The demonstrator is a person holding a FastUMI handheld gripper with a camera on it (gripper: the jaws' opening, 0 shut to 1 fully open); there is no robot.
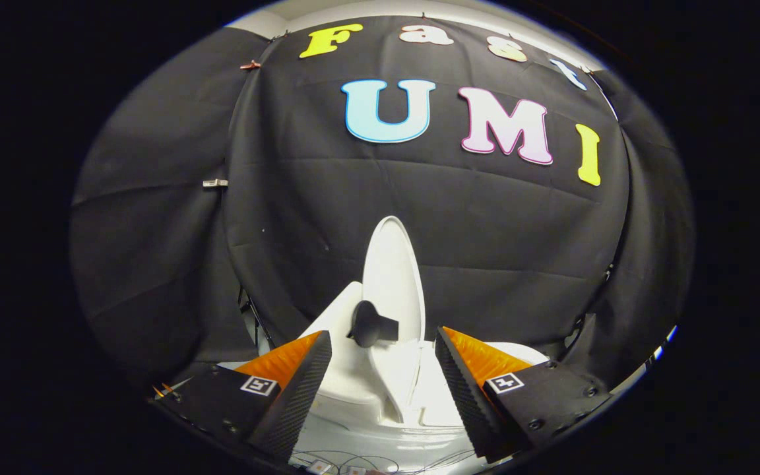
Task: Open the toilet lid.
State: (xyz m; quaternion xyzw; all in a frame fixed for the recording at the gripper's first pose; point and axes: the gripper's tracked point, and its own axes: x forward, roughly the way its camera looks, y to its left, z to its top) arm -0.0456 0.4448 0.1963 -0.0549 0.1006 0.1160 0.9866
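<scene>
A white toilet (353, 389) stands just ahead of my fingers, against the black cloth wall. Its white lid (393, 270) is raised and stands nearly upright, seen almost edge-on. A black knob-like handle (370, 323) sticks out from the lid's lower part toward the left. My gripper (383, 340) is open, its two fingers spread wide to either side of the lid's base. Nothing is between the fingers; the handle sits just beyond the left fingertip (320, 343) without touching it.
The black cloth wall (485, 218) closes the space right behind the toilet and curves round on both sides. Thin cables (353, 458) lie along the toilet's near edge, below the fingers. A small clip (215, 183) hangs on the cloth at the left.
</scene>
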